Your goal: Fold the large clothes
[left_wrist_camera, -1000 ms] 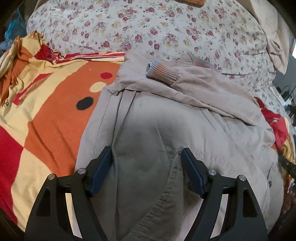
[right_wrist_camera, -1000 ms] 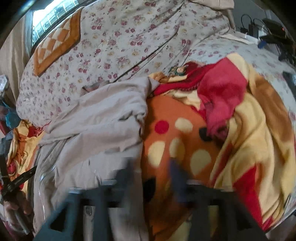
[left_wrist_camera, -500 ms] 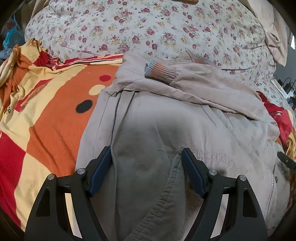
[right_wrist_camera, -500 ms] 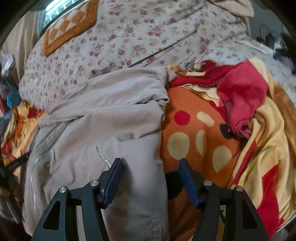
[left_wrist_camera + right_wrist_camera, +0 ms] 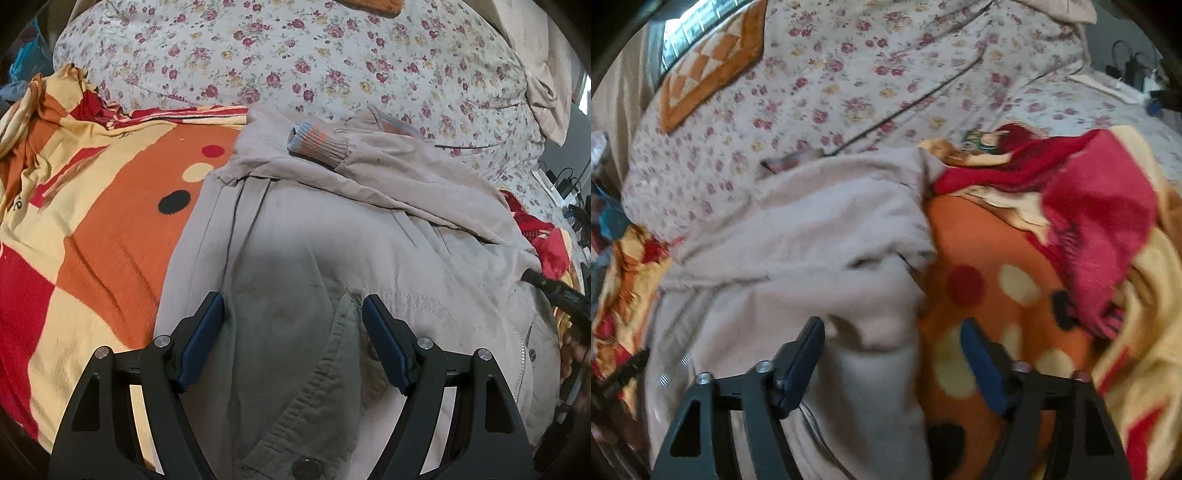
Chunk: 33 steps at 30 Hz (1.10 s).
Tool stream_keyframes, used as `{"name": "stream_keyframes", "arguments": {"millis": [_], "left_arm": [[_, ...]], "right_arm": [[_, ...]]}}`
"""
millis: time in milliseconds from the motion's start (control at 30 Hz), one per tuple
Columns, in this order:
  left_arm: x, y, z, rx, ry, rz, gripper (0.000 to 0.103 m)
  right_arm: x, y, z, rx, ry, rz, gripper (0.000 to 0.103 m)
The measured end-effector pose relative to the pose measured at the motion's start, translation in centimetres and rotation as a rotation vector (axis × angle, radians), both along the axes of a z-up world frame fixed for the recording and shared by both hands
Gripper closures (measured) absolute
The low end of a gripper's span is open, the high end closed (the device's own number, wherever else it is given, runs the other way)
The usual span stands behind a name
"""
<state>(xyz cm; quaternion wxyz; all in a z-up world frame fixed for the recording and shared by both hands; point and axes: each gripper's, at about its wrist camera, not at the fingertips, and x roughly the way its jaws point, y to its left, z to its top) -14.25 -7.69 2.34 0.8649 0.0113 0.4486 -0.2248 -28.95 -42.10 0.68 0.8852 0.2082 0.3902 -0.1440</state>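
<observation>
A large beige jacket lies spread on a bed, one sleeve folded across its top with a striped knit cuff showing. My left gripper hangs open over the jacket's lower front by the button placket, its pads wide apart on either side of the cloth. In the right wrist view the same jacket fills the left half. My right gripper straddles the jacket's right edge; its jaws are closing, the cloth lies between them, and the pads still stand clear of it. The picture is blurred.
Under the jacket lies an orange, yellow and red spotted blanket, with a bunched red part. Behind is a floral quilt. Cables and chargers sit at the far right. A black part of the other gripper shows at the jacket's right side.
The right gripper has moved left from over the spotted blanket onto the jacket's right edge, which now lies between its jaws. The left gripper has stayed where it was.
</observation>
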Motion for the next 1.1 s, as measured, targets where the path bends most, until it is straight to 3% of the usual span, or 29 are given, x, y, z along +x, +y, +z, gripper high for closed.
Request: {"name": "stream_keyframes", "arguments": {"millis": [33, 233, 333, 400, 467, 500, 700, 900, 1000, 1100], "left_arm": [[-0.1, 0.2, 0.2, -0.001, 0.014, -0.001, 0.025], [-2.1, 2.4, 1.9, -0.038, 0.046, 0.031, 0.025], [-3.5, 4.1, 2.4, -0.033, 0.067, 0.045, 0.025], [-4.4, 5.3, 2.6, -0.034, 0.072, 0.033, 0.025], [-5.4, 6.4, 2.4, -0.019, 0.078, 0.029, 0.025], [-5.8, 6.9, 2.2, -0.012, 0.089, 0.029, 0.025], [-7.7, 8.8, -0.2, -0.023, 0.203, 0.003, 0.025], [-9.2, 9.5, -1.6, -0.002, 0.261, -0.024, 0.025], [-9.6, 10.1, -2.0, 0.000, 0.271, -0.026, 0.025], [-9.4, 10.6, -2.2, -0.015, 0.282, -0.006, 0.025]], "right_arm": [[0.5, 0.0, -0.3, 0.011, 0.014, 0.013, 0.094], [-0.6, 1.3, 0.2, -0.099, 0.062, 0.021, 0.097], [-3.0, 1.8, 1.3, -0.067, 0.054, 0.031, 0.097], [-5.2, 2.6, 2.2, -0.008, 0.045, 0.085, 0.087], [-7.5, 3.3, 2.6, 0.041, 0.050, 0.152, 0.040], [-9.0, 3.7, 2.7, 0.064, 0.037, 0.178, 0.035], [-14.8, 5.9, 1.5, 0.111, 0.043, 0.236, 0.035], [-15.7, 8.9, 0.3, 0.132, 0.079, 0.354, 0.035], [-16.0, 9.1, 1.2, 0.184, 0.011, 0.381, 0.035], [-15.6, 8.8, 1.1, 0.090, 0.058, 0.330, 0.035]]}}
